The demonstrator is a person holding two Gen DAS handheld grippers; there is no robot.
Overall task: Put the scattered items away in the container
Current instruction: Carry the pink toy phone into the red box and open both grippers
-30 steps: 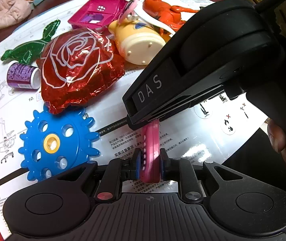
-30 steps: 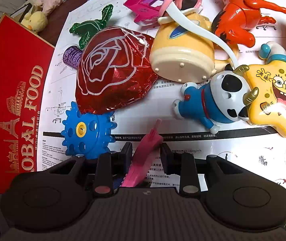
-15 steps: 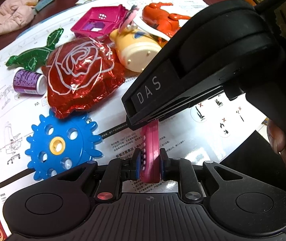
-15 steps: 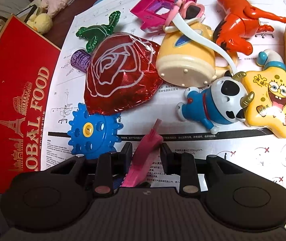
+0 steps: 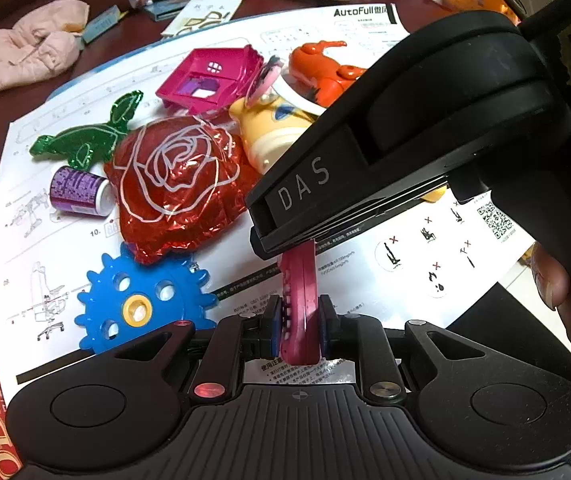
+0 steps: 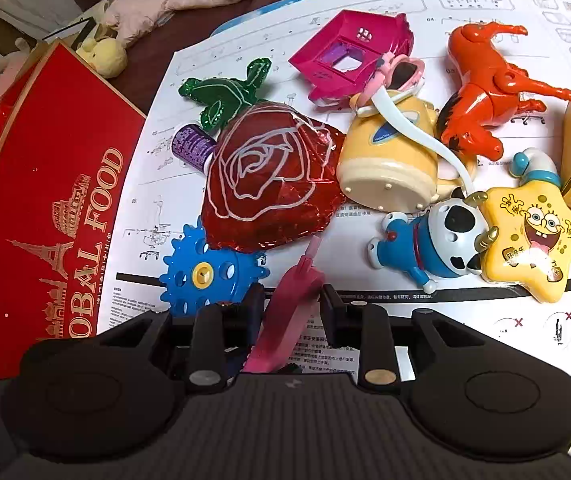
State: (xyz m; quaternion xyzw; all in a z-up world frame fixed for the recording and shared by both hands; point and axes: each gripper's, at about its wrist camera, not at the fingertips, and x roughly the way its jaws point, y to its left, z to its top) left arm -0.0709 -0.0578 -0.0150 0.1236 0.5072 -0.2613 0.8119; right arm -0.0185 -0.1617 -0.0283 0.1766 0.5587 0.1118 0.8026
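Two grippers (left (image 5: pixel 299 330), right (image 6: pixel 291 308)) clamped on one pink comb (image 5: pixel 299 304), seemingly shared, one blue gear (image 5: pixel 141 300).

Balloon (image 6: pixel 269 184) overlaps gear (image 6: pixel 205 276) (box (image 6: pixel 45 208) left); star toy (image 6: pixel 533 236) right.

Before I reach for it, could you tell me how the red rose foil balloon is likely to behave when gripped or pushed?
The red rose foil balloon looks puffy and crinkled, so it will probably dent under tongs rather than hold firm. Its glossy foil may slip. It seems light for its size, and it overlaps the blue gear, so a push could easily send it sliding against its neighbours.
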